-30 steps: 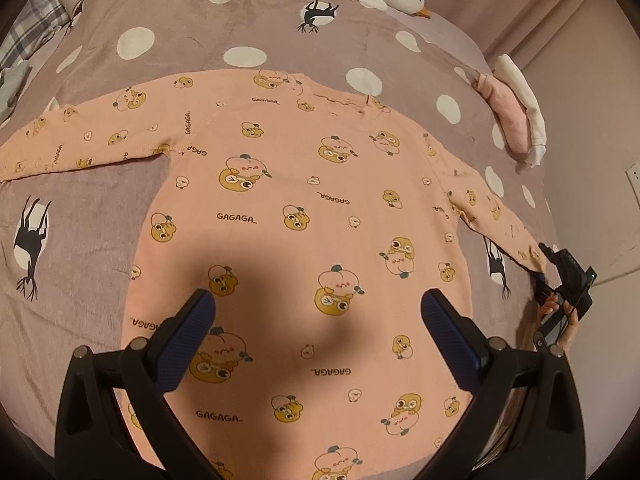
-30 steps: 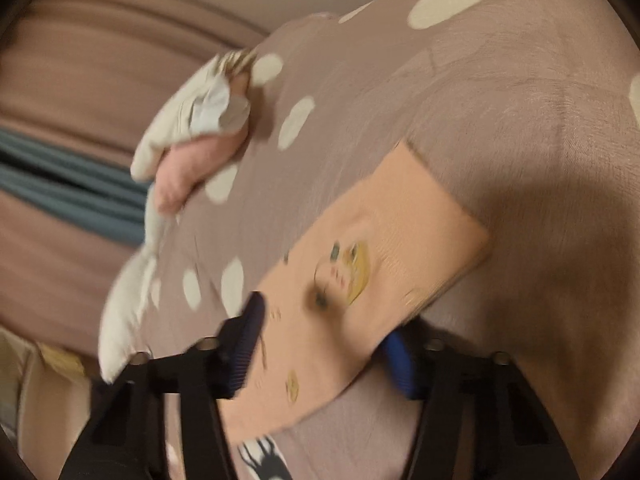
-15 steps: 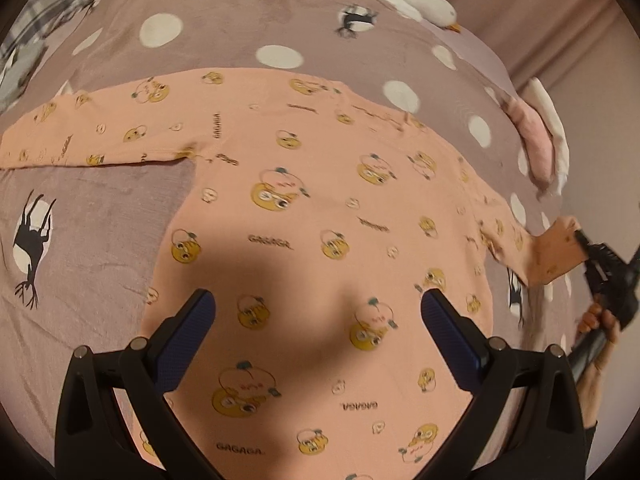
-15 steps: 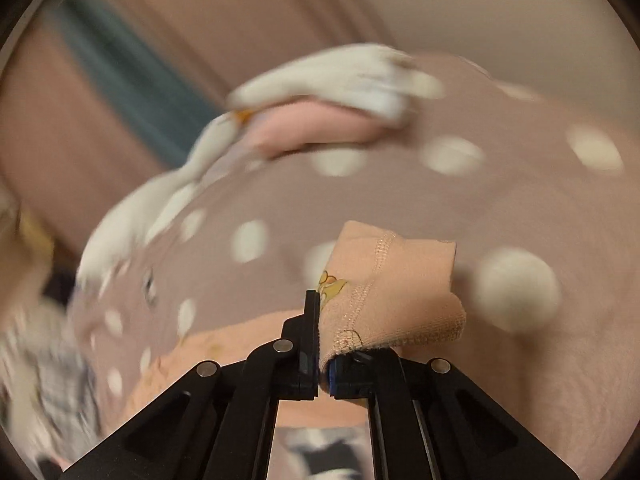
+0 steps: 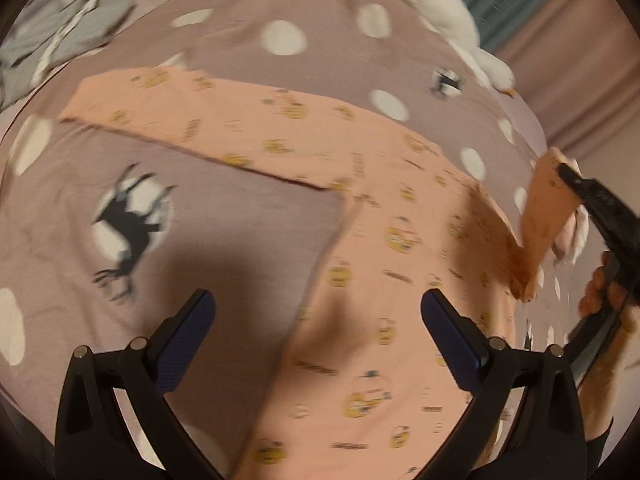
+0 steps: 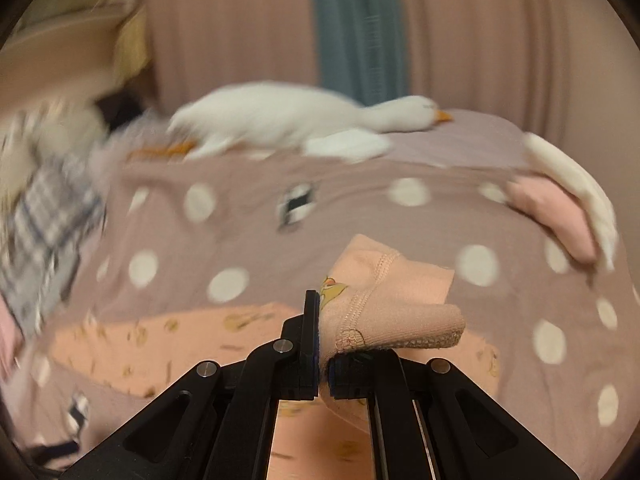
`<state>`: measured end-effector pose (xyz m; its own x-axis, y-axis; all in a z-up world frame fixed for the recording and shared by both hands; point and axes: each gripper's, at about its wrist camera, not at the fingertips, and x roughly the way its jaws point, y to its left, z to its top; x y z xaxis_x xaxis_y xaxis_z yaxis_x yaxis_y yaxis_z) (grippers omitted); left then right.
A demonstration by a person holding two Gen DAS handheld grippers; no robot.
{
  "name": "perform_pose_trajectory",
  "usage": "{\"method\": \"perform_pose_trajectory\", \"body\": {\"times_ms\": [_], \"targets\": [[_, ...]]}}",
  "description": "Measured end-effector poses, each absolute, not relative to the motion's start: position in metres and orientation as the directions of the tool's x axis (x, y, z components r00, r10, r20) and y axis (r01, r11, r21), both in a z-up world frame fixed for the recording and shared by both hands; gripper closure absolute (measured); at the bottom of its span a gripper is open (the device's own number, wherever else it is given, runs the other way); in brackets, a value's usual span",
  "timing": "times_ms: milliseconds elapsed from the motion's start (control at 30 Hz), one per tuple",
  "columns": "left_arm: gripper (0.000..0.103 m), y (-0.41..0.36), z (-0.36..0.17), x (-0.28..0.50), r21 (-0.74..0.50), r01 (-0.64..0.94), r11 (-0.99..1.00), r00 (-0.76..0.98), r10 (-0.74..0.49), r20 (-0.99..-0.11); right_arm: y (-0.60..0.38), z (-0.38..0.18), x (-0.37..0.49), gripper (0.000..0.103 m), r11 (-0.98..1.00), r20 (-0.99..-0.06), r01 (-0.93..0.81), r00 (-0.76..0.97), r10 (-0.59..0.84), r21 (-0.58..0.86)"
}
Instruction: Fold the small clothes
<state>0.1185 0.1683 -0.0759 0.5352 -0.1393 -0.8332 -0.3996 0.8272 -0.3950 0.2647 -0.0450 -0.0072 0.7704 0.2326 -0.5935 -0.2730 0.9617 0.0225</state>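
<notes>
So the peach shirt [image 5: 360,280] is lying flat on the bed [image 5: 240,220], the mauve polka-dot cover, with one sleeve stretched out toward the far left. The left tool [image 5: 318,316] hangs over the shirt's lower half with its jaws spread wide, nothing between them, not touching the fabric. The right tool [image 6: 323,344] has its jaws pressed together on the cuff [image 6: 384,304] of the other sleeve, which is lifted up off the bed at the right edge. A white plush goose [image 6: 300,120] lies farther back.
</notes>
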Motion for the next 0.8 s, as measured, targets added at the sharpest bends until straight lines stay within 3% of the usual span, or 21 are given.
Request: {"method": "perform_pose_trajectory", "body": {"times_ms": [333,467,533,600,633,700,800], "targets": [[0.0,0.209,-0.079,0.093,-0.395,-0.459,0.796,0.538,-0.105,-0.836,0.082,-0.12,0.262,0.098,0.82,-0.751,-0.465,0.657,0.068,-0.333],[0.0,0.215,-0.079,0.092,-0.41,-0.466,0.784,0.548,-0.108,-0.829,0.106,-0.142,0.249,0.098,0.703,-0.768,-0.547,0.64,0.001,-0.455],[0.0,0.216,-0.078,0.093,-0.418,-0.469,0.778,0.553,-0.109,-0.826,0.112,-0.14,0.239,0.09,0.649,-0.74,-0.567,0.672,0.008,-0.508],[0.0,0.216,-0.077,0.094,-0.411,-0.475,0.778,0.557,-0.096,-0.825,0.109,-0.128,0.233,0.072,0.636,-0.765,-0.627,0.638,0.087,-0.451],[0.0,0.215,-0.076,0.097,-0.407,-0.478,0.779,0.561,-0.085,-0.823,0.102,-0.119,0.23,0.058,0.633,-0.769,-0.654,0.623,0.142,-0.413],[0.0,0.211,-0.074,0.105,-0.403,-0.464,0.789,0.572,-0.081,-0.816,0.09,-0.105,0.226,0.054,0.655,-0.751,-0.659,0.626,0.208,-0.368],[0.0,0.195,-0.071,0.128,-0.439,-0.388,0.811,0.59,-0.147,-0.794,0.046,-0.079,0.228,0.054,0.744,-0.742,-0.654,0.566,0.358,-0.14]]}}
